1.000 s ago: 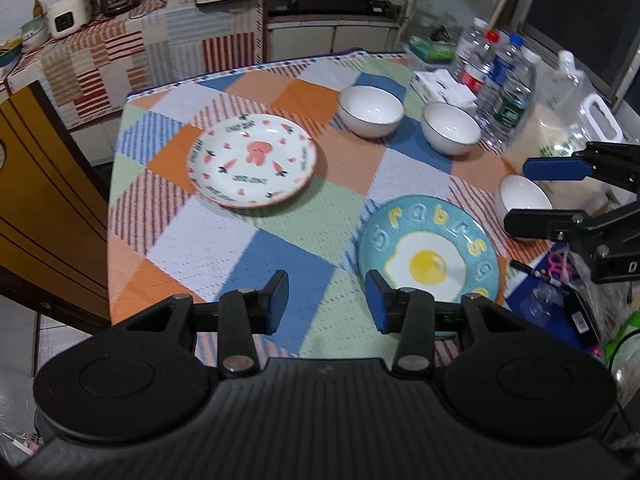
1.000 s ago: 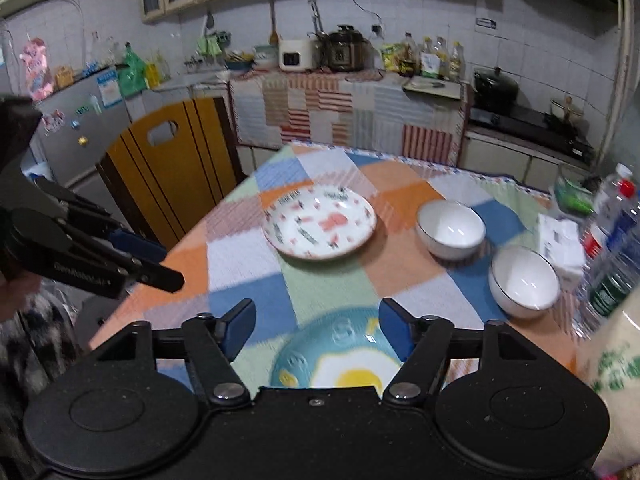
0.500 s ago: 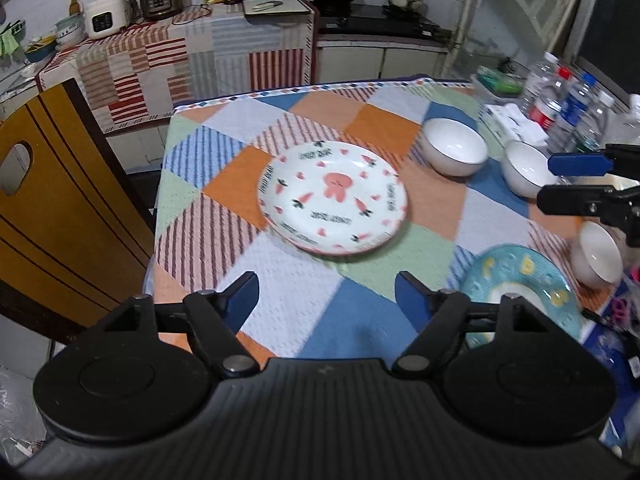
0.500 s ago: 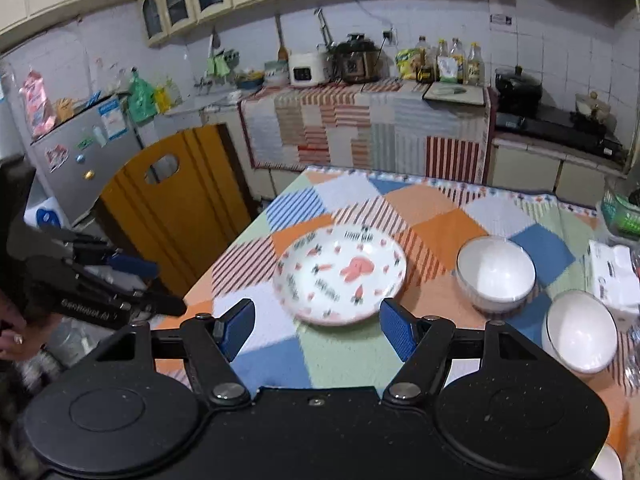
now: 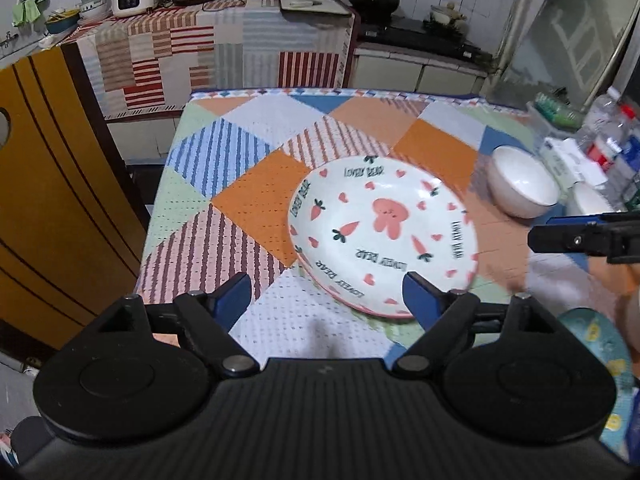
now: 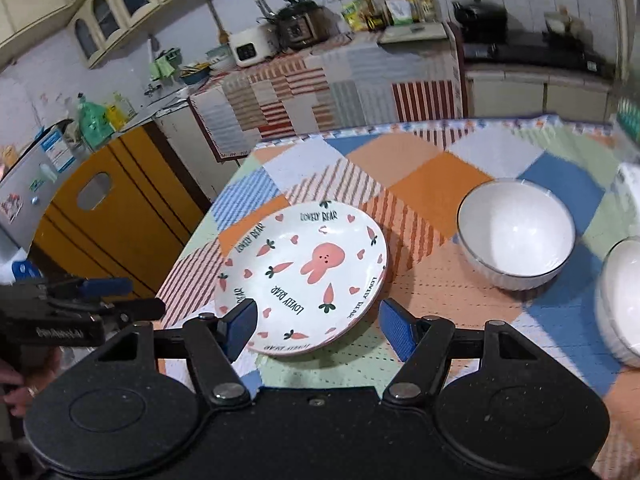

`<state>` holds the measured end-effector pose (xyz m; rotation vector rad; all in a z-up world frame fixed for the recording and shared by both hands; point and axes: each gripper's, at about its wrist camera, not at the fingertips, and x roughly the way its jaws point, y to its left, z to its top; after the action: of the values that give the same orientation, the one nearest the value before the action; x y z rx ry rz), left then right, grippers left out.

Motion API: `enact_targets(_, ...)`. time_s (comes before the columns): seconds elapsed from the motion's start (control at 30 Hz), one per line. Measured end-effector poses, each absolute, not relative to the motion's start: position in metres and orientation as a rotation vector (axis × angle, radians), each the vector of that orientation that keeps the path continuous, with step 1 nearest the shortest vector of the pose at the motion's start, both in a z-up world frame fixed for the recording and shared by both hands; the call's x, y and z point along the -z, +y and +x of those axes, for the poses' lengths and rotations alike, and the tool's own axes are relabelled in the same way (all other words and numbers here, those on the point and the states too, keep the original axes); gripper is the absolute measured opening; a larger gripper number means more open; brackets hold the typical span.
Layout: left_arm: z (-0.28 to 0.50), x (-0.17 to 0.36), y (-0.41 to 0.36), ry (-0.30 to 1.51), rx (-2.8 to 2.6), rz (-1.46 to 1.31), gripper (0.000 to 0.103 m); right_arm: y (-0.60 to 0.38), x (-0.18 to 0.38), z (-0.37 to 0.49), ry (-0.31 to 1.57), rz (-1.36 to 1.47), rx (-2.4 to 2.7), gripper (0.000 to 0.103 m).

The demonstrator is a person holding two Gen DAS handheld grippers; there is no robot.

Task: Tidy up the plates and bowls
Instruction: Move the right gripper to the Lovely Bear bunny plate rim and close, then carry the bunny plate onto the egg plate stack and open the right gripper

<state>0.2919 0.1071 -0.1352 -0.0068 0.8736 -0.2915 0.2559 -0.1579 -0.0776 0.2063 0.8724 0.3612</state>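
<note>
A white plate with a pink rabbit and carrots (image 5: pixel 384 236) lies on the patchwork tablecloth (image 5: pixel 248 200); it also shows in the right wrist view (image 6: pixel 304 276). My left gripper (image 5: pixel 328 300) is open and empty, just short of the plate's near rim. My right gripper (image 6: pixel 316 326) is open and empty, with the plate's near rim between its fingertips. Two white bowls (image 6: pixel 516 236) (image 6: pixel 624 300) stand to the right. A blue fried-egg plate (image 5: pixel 600 360) lies at the near right.
A yellow chair back (image 5: pixel 52 184) stands left of the table. Water bottles (image 5: pixel 616 148) and a tissue pack crowd the table's right edge. A cloth-covered counter (image 6: pixel 320 92) with appliances stands behind the table.
Both grippers have moved forward and left toward the rabbit plate, which looms larger. The blue egg plate has slid to the edge of the left view and out of the right view.
</note>
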Motion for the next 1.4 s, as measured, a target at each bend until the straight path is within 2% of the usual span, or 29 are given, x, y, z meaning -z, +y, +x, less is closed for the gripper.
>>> enact_targets(0.2, 0.326, 0.169, 0.103, 0.962, 0.309, -0.089, 0.080, -0.160, 0.116, 0.286, 0.921, 0.230, -0.344, 0.068)
enact_targets(0.37, 0.344, 0.188, 0.095, 0.987, 0.281, -0.089, 0.075, -0.158, 0.146, 0.303, 0.947, 0.214, -0.330, 0.053)
enact_targets(0.4, 0.346, 0.191, 0.094, 0.991, 0.279, -0.087, 0.071, -0.158, 0.150, 0.305, 0.949, 0.216, -0.333, 0.051)
enact_targets(0.57, 0.352, 0.203, 0.089, 1.018, 0.278, -0.069, 0.057, -0.160, 0.158, 0.313, 0.962, 0.229, -0.334, 0.025)
enact_targets(0.63, 0.355, 0.207, 0.087, 1.029, 0.282, -0.049, 0.043, -0.162, 0.159, 0.316, 0.960, 0.249, -0.340, 0.017)
enact_targets(0.67, 0.355, 0.209, 0.087, 1.026, 0.289, -0.054, 0.042, -0.163, 0.159, 0.317, 0.961, 0.254, -0.341, 0.017)
enact_targets(0.73, 0.356, 0.210, 0.087, 1.024, 0.302, -0.076, 0.031, -0.161, 0.160, 0.318, 0.961, 0.253, -0.337, 0.017)
enact_targets(0.9, 0.355, 0.210, 0.084, 1.013, 0.288, -0.077, 0.029, -0.161, 0.172, 0.323, 0.975, 0.320, -0.346, 0.020)
enact_targets(1.0, 0.350, 0.204, 0.086, 1.033, 0.298, -0.070, 0.028, -0.155, 0.167, 0.315, 0.967, 0.245, -0.373, 0.020)
enact_targets(1.17, 0.330, 0.185, 0.082, 1.034, 0.367, -0.049, 0.025, -0.162, 0.151, 0.294, 0.988, 0.243, -0.375, 0.021)
enact_targets(1.4, 0.292, 0.142, 0.063, 0.983, 0.430, -0.005, 0.025, -0.185, 0.117, 0.253, 0.925, 0.260, -0.367, 0.021)
